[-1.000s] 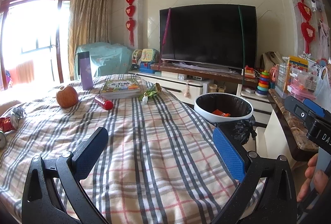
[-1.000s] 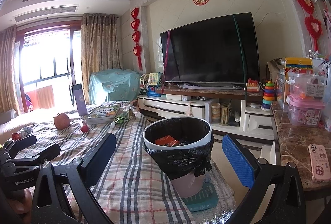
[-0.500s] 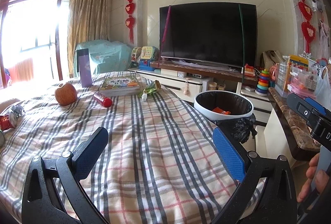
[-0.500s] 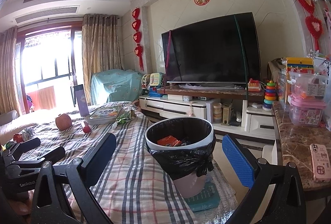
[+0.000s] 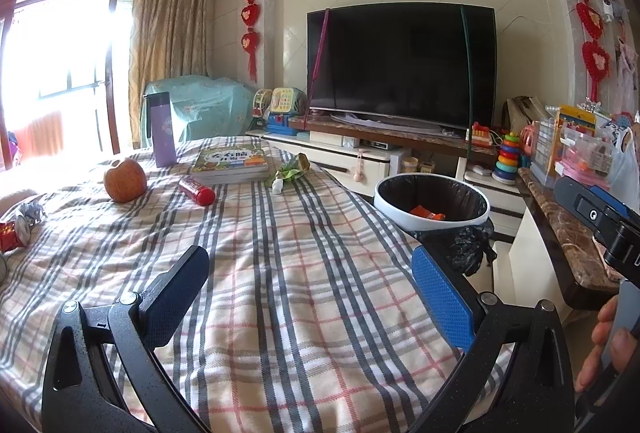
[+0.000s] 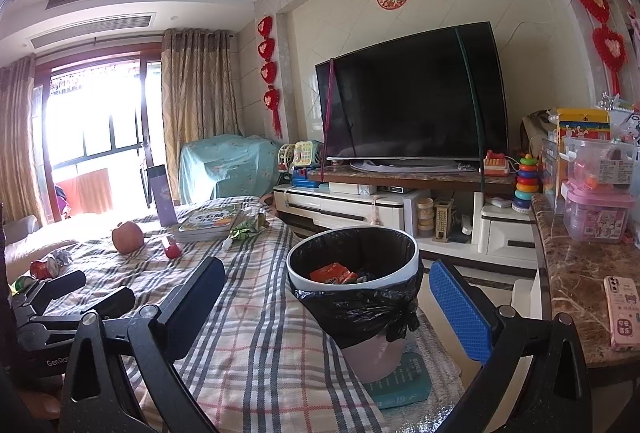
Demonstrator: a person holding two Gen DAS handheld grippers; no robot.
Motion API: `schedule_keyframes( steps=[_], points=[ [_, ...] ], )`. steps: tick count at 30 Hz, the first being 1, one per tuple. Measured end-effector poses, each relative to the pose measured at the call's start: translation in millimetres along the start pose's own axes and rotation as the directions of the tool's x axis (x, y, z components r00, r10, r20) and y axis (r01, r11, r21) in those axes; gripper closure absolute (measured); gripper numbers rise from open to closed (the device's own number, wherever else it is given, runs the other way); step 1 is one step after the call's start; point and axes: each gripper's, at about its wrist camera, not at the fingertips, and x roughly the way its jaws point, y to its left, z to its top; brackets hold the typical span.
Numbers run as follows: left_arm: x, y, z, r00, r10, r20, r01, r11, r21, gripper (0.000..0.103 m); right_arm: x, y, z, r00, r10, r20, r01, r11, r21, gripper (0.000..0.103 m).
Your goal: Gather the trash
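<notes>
We see a bed-like surface under a soft plaid blanket (image 5: pixel 280 273), cream with grey and pink stripes, filling most of the left wrist view. Beside its right edge stands a round trash bin (image 6: pixel 352 273) with a white rim and a crinkled black plastic liner; an orange wrapper (image 6: pixel 332 271) lies inside (other scraps there are too dark to name). On the blanket's far end rest a flat picture book (image 5: pixel 231 163), a tall purple bottle (image 5: pixel 162 131) standing upright, and a rounded red apple (image 5: pixel 125 180). Near the book lie a crumpled green wrapper (image 5: pixel 290 173), a small red cylindrical tube (image 5: pixel 197 191), and, at the left edge, a crushed red can (image 5: pixel 14 233). Our left gripper (image 5: pixel 310 297) hovers over the blanket, its textured blue pads spread wide and empty. Our right gripper (image 6: pixel 326 309) frames the bin, likewise spread and empty.
</notes>
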Motion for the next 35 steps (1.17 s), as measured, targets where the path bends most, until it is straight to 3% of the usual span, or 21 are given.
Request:
schedule_keyframes(
  steps=[29, 35],
  points=[
    [6, 2, 0, 1.000, -0.026, -0.011, 0.026, 1.000, -0.017, 0.000, 10, 2, -5, 1.000, 0.014, -0.026, -0.013, 1.000, 0.017, 0.000],
    [12, 12, 0, 0.999, -0.022, -0.049, 0.019, 0.998, -0.063, 0.000, 17, 10, -6, 0.998, 0.028, -0.048, -0.028, 1.000, 0.003, 0.000]
  ],
)
